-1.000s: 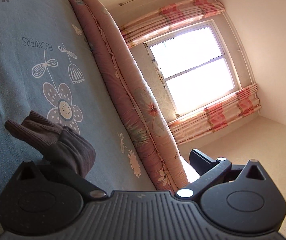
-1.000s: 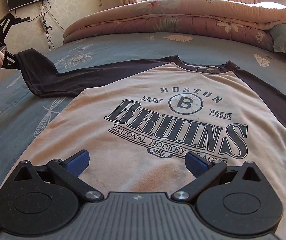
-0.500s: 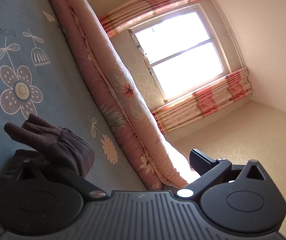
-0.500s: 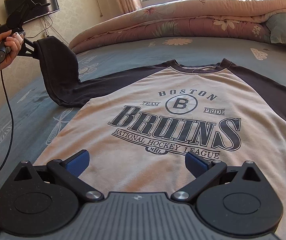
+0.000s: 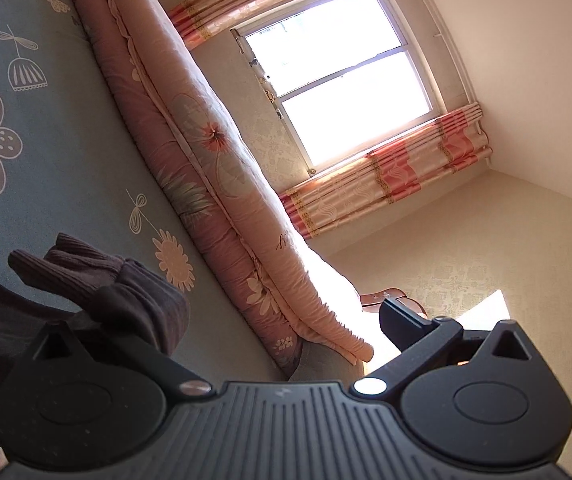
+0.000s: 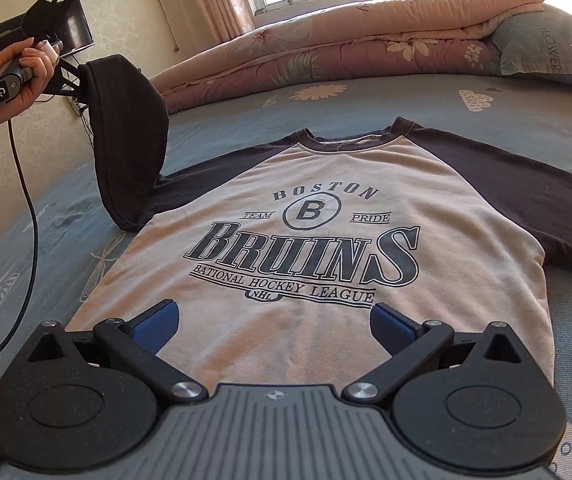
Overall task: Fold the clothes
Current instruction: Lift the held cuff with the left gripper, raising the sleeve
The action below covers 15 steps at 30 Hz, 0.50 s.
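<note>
A cream sweatshirt (image 6: 306, 240) with dark sleeves and a BRUINS print lies face up on the blue flowered bedsheet (image 6: 366, 104). Its left sleeve (image 6: 125, 128) is lifted off the bed and folds over toward the body. It hangs from my left gripper (image 6: 73, 80), which a hand (image 6: 17, 76) holds up at the left. In the left wrist view the ribbed cuff (image 5: 97, 280) wraps over the left finger, and the left gripper (image 5: 269, 316) has its jaws wide apart. My right gripper (image 6: 271, 320) hovers open over the shirt's hem. The right sleeve (image 6: 526, 200) lies flat.
A rolled pink floral quilt (image 6: 346, 52) runs along the far side of the bed, with a blue pillow (image 6: 546, 48) at its right end. A black cable (image 6: 29, 208) hangs from the left gripper down past the bed's left edge. A window (image 5: 342, 72) with pink curtains lies behind.
The left gripper has risen and swung inward with the sleeve, which now stands up and curls over toward the shirt body. The right gripper has crept slightly forward over the hem.
</note>
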Tool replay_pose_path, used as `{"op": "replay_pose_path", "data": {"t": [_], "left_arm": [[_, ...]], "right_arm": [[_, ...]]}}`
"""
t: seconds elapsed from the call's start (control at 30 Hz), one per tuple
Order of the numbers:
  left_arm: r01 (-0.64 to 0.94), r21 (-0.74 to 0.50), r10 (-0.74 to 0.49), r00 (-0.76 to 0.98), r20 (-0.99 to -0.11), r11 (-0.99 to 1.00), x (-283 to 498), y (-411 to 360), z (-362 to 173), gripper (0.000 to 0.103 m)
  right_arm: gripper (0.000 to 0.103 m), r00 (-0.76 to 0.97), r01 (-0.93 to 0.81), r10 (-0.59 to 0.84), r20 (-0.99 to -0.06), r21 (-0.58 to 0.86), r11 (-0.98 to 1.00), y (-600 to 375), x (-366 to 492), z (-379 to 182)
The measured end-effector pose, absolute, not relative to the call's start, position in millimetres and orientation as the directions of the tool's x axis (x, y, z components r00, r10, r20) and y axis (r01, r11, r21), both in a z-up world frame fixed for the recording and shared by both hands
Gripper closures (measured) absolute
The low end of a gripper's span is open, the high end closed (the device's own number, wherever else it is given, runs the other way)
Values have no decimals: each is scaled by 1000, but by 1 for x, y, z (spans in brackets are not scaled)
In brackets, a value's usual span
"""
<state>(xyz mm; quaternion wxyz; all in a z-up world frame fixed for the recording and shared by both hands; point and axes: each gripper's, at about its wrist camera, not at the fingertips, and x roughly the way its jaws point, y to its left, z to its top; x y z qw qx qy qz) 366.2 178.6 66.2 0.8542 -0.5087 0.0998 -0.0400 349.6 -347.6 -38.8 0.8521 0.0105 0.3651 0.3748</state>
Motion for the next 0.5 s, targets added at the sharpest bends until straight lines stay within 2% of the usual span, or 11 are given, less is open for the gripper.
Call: {"op": "replay_pose_path", "data": {"t": [0.17,0.5], "left_arm": [[-23,-872,-197,971,-137,489,380,154,71,1],[21,-861,-276,951,-139,507,408,103,82,1]], "right_arm": [[0,461,-598,559,-689,223,769,-351,353,-48],[0,480,-597,557,-678,213,773,-356,352,-42]]}}
